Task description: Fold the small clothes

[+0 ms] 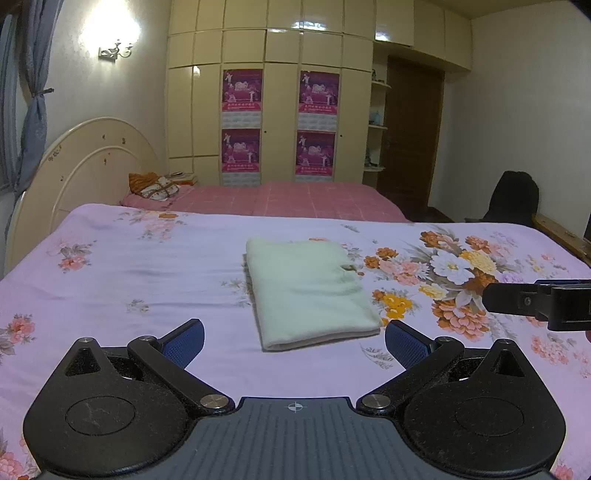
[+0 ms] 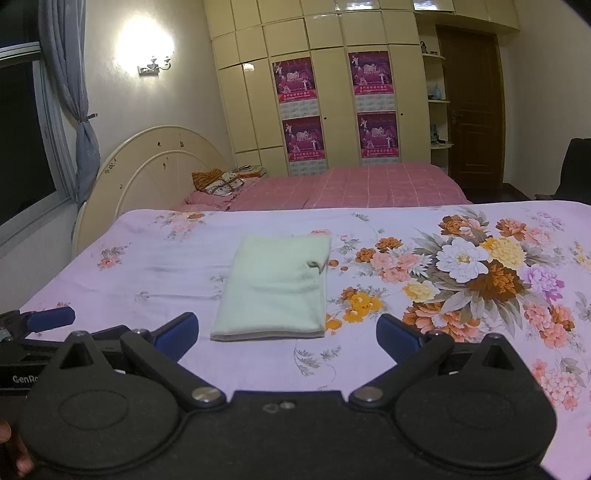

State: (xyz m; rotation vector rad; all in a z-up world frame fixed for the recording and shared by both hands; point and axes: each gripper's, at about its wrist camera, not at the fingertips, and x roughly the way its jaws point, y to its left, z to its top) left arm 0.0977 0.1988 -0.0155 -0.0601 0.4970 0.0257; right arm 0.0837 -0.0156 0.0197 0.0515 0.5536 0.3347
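Both wrist cameras sit low over the near edge of the floral bedsheet [image 1: 147,266], facing 12 o'clock toward the wardrobe [image 1: 269,110]. The left view looks past its own spread jaws, with the folded pale-green cloth [image 1: 310,291] near. The right view stands slightly to the right, the same cloth [image 2: 273,291] at 11 o'clock. They share the cloth, headboard [image 2: 155,170] and wardrobe; the dim door [image 2: 472,103] is probably shared too.

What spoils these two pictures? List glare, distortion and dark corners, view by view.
Left wrist: wall lamp blown out, glare patches on the wardrobe, bowed cupboard lines, dark top-right corner. Right wrist: the same lamp blown out, window black, fisheye bending the bedspread edge.
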